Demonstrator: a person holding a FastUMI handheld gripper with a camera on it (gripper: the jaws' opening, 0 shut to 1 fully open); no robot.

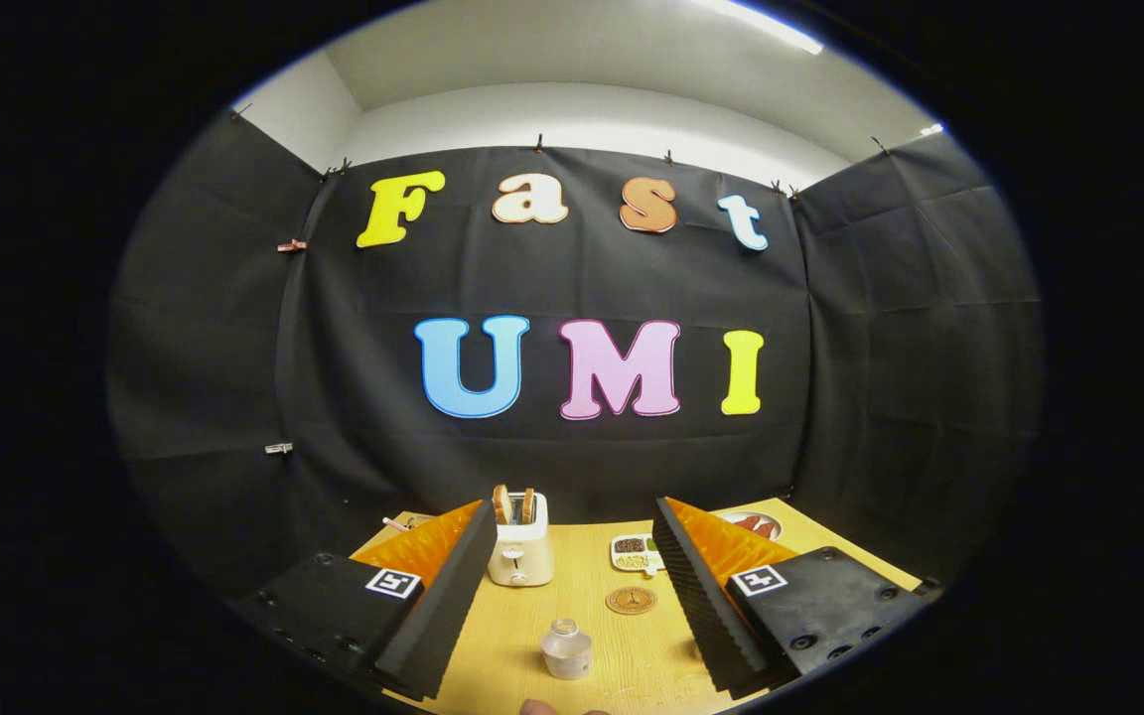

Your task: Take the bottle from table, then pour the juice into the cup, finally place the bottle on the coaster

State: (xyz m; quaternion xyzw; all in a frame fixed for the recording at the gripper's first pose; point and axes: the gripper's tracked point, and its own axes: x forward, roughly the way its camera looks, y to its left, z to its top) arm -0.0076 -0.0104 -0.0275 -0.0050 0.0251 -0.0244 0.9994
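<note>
Gripper view: the tongs [572, 586] hang above the wooden counter [512, 636] with their fingers wide apart and nothing between them. Down in the gap, close to the near edge of the counter, stands a small clear cup [567, 649], upright. Just beyond it and slightly to the right lies a round brown coaster [631, 600], flat and bare. I cannot make out the bottle on the stretch of counter seen here, though a small rounded shape at the very near edge, below the cup, is too cut off to name.

By my judgement the task is at its first step: nothing is held, the coaster is vacant. The next move calls for finding the bottle and bringing the open fingers to either side of it.

Farther back stands a white toaster [520, 552] with two slices of bread [513, 504] sticking up, and beside it a divided snack tray [635, 553]. A plate [753, 523] peeks past the right finger. None of these crowd the cup or coaster.
</note>
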